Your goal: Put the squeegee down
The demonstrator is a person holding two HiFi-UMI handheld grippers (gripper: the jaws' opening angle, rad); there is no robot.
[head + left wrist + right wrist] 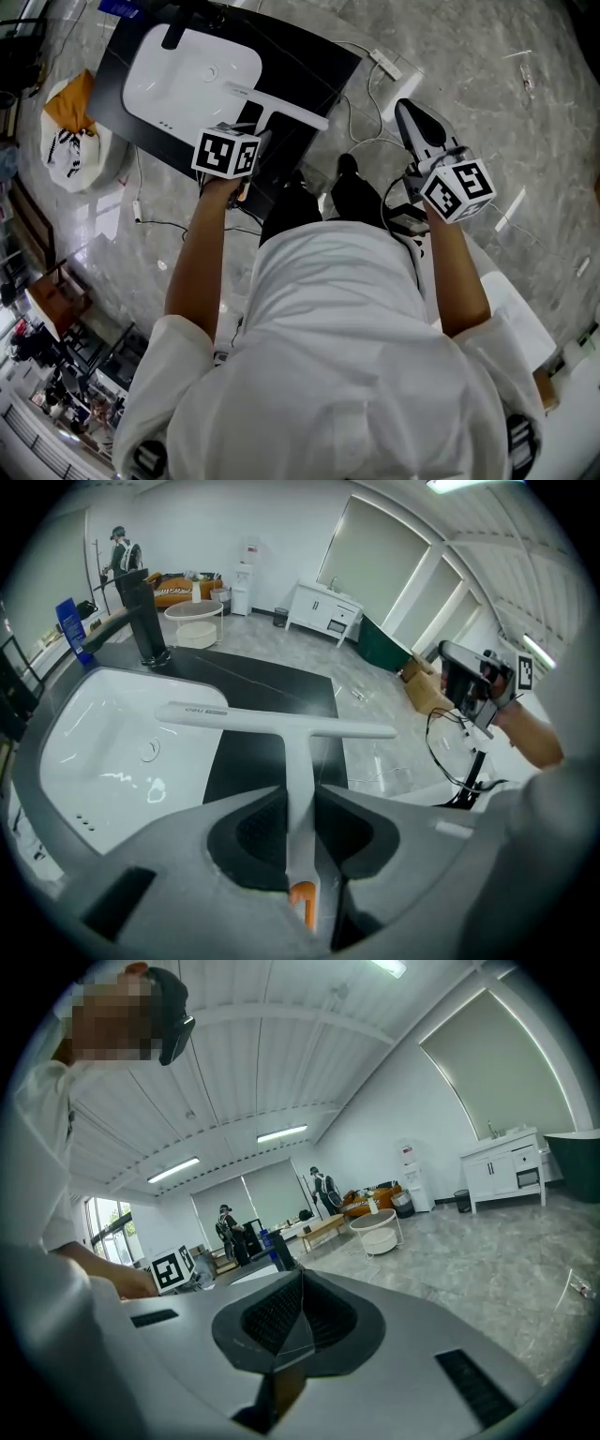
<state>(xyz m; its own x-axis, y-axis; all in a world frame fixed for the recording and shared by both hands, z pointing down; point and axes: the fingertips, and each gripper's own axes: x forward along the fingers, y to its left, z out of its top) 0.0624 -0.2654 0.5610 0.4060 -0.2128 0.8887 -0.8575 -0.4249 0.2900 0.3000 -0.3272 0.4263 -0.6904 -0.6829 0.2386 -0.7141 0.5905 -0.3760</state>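
The left hand-held gripper (300, 803) clamps the squeegee (277, 724) by its handle above the dark table (272, 682) at frame centre, while the right hand-held gripper (298, 1307) is closed and empty; the next move is likely lowering it flat, then release.

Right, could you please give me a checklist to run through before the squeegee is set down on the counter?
1. Grip: left gripper is closed on the handle of the white T-shaped plastic squeegee: ok.
2. Landing spot: the flat black countertop beside the white oval sink basin is bare: ok.
3. Blade over the countertop only: not ok; one end overlaps the sink basin.
4. Blade touching the countertop: cannot tell.
5. Right gripper shut, empty and held off to the side, away from the countertop: ok.
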